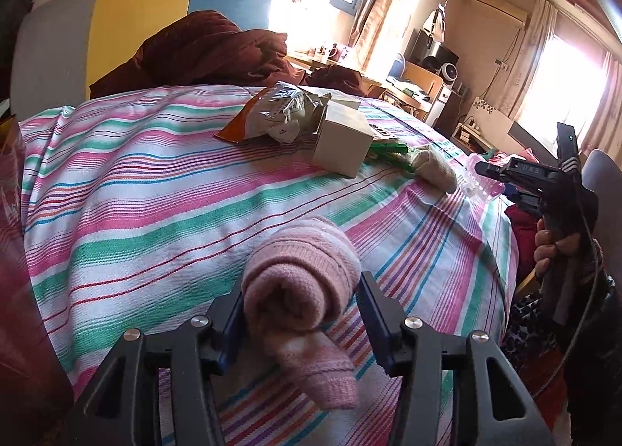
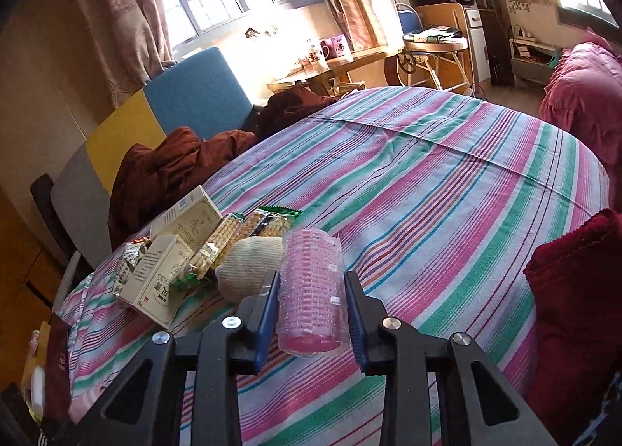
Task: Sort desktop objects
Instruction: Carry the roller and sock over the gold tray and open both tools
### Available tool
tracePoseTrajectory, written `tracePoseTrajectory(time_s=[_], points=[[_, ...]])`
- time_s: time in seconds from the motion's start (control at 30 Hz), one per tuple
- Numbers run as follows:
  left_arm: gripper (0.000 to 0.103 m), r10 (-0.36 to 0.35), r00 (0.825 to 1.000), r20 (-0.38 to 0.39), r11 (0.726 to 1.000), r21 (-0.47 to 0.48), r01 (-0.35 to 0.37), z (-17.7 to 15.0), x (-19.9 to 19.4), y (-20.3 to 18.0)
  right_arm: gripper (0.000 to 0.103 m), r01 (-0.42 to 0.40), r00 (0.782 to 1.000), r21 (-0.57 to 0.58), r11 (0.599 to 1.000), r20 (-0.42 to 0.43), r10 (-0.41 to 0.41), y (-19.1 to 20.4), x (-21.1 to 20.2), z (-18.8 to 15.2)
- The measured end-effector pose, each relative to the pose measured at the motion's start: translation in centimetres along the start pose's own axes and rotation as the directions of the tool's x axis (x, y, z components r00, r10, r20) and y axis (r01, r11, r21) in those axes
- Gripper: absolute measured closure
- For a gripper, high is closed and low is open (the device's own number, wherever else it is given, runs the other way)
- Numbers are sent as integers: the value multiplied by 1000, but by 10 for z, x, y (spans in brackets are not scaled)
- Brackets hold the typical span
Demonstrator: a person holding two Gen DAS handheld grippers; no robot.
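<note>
Crowding beside the pink roller (image 2: 311, 290): cream sock (image 2: 248, 267), boxes (image 2: 155, 283) (snack packs (image 2: 233, 240) behind).

On the bed (image 1: 155, 189), a rolled sock (image 1: 303, 283) lies between the fingers (image 1: 369, 302) of the left gripper (image 1: 301, 314), near the bed's front edge. Farther back sits a cluster: a crumpled bag (image 1: 272, 112) behind and left of a box (image 1: 342, 143), with snack packets (image 1: 388, 152) to the box's right and a second rolled sock (image 1: 435, 170) right of those. At the cluster's right end, a hair roller (image 2: 311, 290) stands between the fingers (image 2: 268, 314) of the right gripper (image 2: 311, 319), just beside that second sock. A second box (image 2: 190, 220) lies behind the first. A heap of bedding (image 1: 210, 53) lies at the head of the bed, against the headboard (image 1: 136, 18).
</note>
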State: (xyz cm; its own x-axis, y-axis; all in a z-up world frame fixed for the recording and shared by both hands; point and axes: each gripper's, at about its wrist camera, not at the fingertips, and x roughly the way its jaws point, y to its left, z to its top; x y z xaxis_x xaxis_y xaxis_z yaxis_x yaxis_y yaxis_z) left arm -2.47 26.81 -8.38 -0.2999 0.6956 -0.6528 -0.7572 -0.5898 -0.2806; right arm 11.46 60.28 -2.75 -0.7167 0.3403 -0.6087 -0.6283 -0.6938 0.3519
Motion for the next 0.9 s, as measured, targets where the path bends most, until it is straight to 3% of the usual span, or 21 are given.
tracePoseTrajectory(time_s=[0.23,0.47,0.73,0.9], points=[[56,-21,1000,-3,999,-34,20,-2,-13,4,70,-99,994,-82,992,-46,95,31,-25,-25],[56,3,998,65,999,-55,1,-11,-61,10,70,-246,967,-194,949,-111,228,95,-32,-47],[56,60,986,158,994,-101,-45,-20,-123,25,70,-427,901,-296,854,-221,374,182,-31,-81],[56,167,964,208,971,-203,-124,-29,-164,63,70,-529,847,-370,764,-292,445,246,-30,-100]])
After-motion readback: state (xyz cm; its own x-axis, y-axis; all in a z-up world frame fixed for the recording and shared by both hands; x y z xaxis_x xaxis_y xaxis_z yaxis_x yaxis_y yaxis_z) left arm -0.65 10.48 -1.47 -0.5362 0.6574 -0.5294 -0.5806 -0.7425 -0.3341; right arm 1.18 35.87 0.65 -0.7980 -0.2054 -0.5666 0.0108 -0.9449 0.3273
